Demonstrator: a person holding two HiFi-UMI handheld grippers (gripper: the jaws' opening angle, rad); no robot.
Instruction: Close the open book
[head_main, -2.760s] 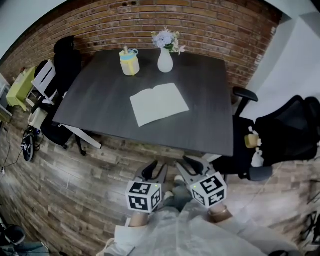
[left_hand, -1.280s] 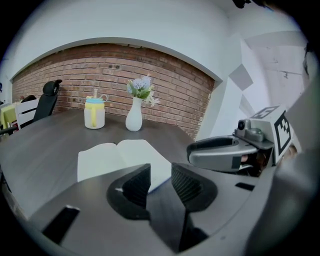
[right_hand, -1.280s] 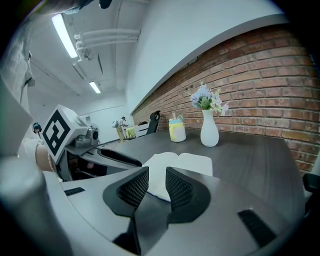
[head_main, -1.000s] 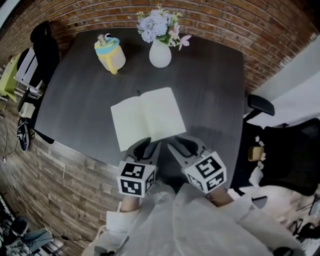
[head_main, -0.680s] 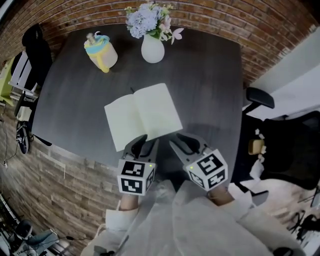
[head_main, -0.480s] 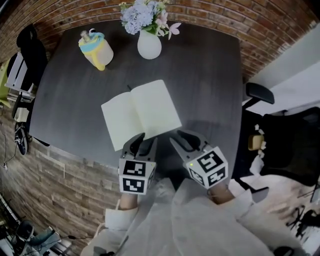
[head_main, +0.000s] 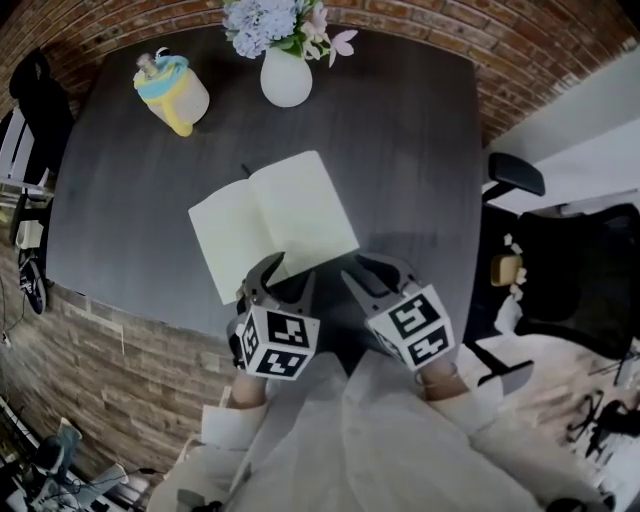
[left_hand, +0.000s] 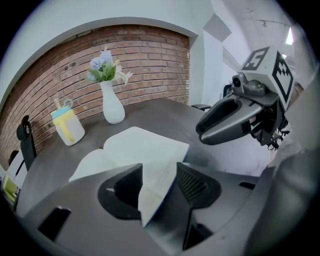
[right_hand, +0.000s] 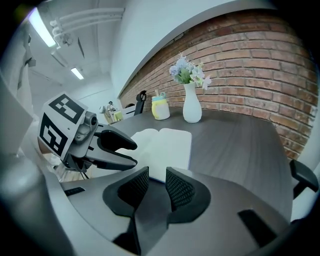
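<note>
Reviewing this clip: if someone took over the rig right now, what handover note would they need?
Left claw: open, its jaws have just been opening. The near edge of the book sits between them but is not pinched.
Right claw: open and empty, just off the book's near right corner.
Book: lying open and flat on the table, pages up.
Done: both claws are at the book; nothing is folded yet.
Left: probably catch one side and swing it over the other to close the book.
</note>
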